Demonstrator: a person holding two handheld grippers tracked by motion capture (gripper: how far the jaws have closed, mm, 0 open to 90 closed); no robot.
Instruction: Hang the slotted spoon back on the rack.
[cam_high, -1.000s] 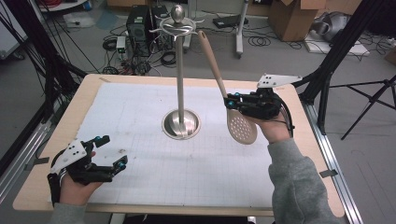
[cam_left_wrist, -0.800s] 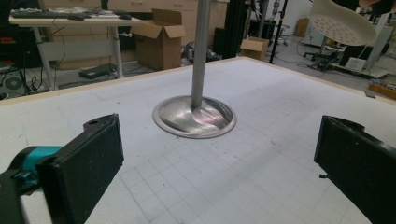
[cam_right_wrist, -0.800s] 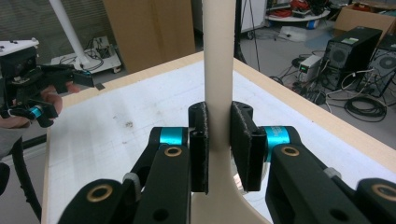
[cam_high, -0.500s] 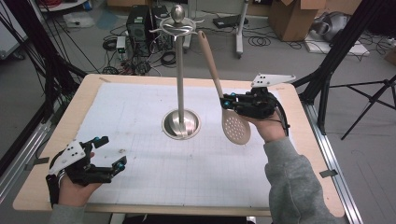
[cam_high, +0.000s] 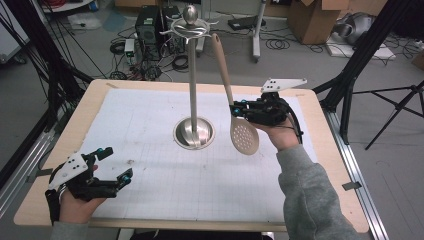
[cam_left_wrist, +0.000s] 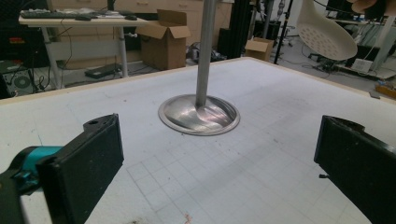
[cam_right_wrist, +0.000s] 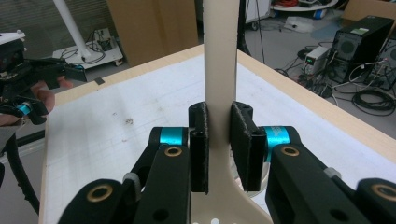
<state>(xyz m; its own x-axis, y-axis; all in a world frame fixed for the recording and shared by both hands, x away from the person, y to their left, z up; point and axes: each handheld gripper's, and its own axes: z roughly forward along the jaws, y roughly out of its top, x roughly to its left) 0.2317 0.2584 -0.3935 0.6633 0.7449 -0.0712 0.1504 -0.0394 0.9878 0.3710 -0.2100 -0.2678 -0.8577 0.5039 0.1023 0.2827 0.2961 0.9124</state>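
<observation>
The right claw (cam_high: 235, 109) is clamped on the handle of a cream slotted spoon (cam_high: 243, 135), just above where the handle widens into the bowl. In the right gripper view the two black pads (cam_right_wrist: 200, 140) press flat against both sides of the handle, which runs straight up between them. The spoon hangs in the air with its perforated bowl down, clear of the desk (cam_high: 150, 85), and its handle leans up and to the left, so the top end comes near the hooks at the head of the metal stand (cam_high: 192, 75). Whether the handle's tip touches a hook, I cannot tell from here.

The stand is a thin steel pole on a round, shiny base (cam_left_wrist: 198, 114), sitting around the middle of the white gridded mat (cam_high: 150, 165) that covers the desk. The spoon's bowl hovers just to the right of that base.

The left claw (cam_high: 116, 165) rests low at the near left corner of the desk, well apart from the spoon and stand. Its jaws stand wide apart with only bare mat between them, as the left gripper view shows, and it points toward the stand's base.
</observation>
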